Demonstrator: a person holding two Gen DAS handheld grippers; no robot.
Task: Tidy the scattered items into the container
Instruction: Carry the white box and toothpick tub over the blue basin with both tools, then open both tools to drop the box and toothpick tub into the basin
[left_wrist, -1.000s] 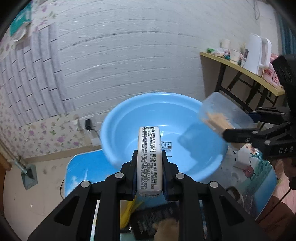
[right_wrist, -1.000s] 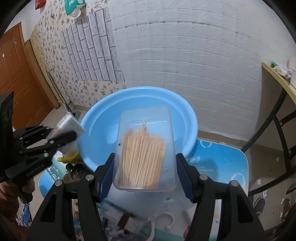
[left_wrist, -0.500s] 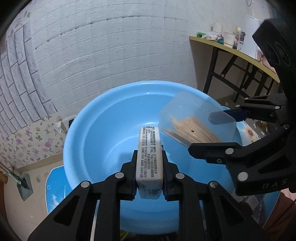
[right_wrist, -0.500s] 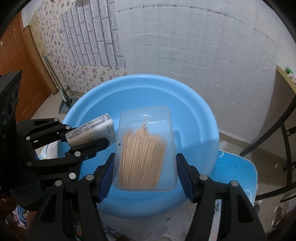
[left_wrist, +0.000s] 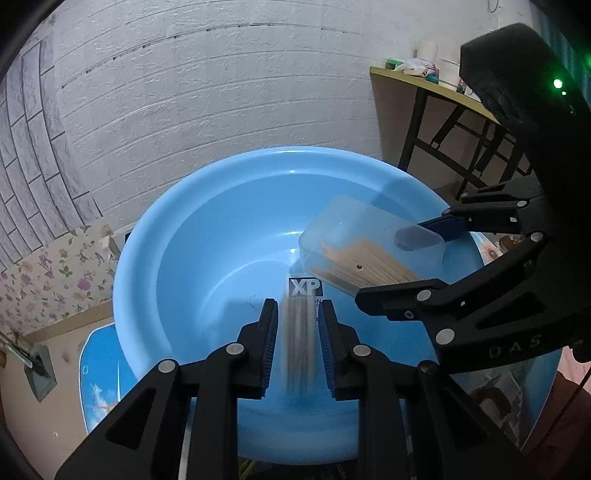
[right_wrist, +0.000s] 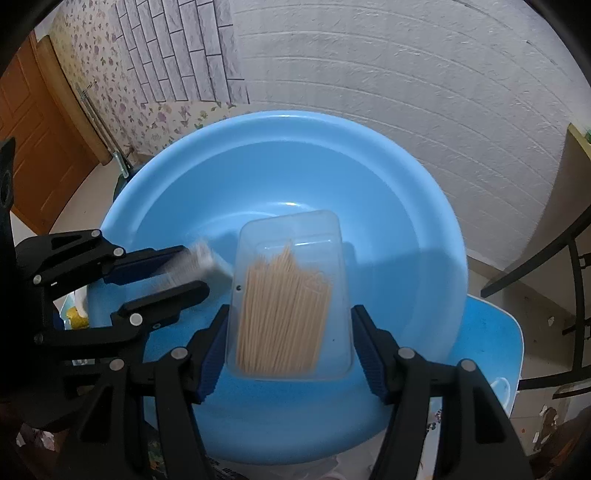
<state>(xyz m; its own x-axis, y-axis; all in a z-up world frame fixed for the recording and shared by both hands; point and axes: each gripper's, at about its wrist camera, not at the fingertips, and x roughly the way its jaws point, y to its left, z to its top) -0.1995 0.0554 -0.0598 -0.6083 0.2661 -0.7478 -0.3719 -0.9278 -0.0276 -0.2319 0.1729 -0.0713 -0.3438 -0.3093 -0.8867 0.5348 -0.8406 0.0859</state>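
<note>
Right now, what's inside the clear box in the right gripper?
A bundle of wooden toothpicks fills the clear box from its near end; the far end looks empty. The right gripper covers parts of the box's side walls, hiding anything there.

toothpick box (right_wrist: 288, 295) over basin (right_wrist: 424, 229)

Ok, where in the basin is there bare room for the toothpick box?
Bare: the basin floor between its far wall and the toothpick box, and its right side. Crowded: the left, around the blurred white pack.
</note>
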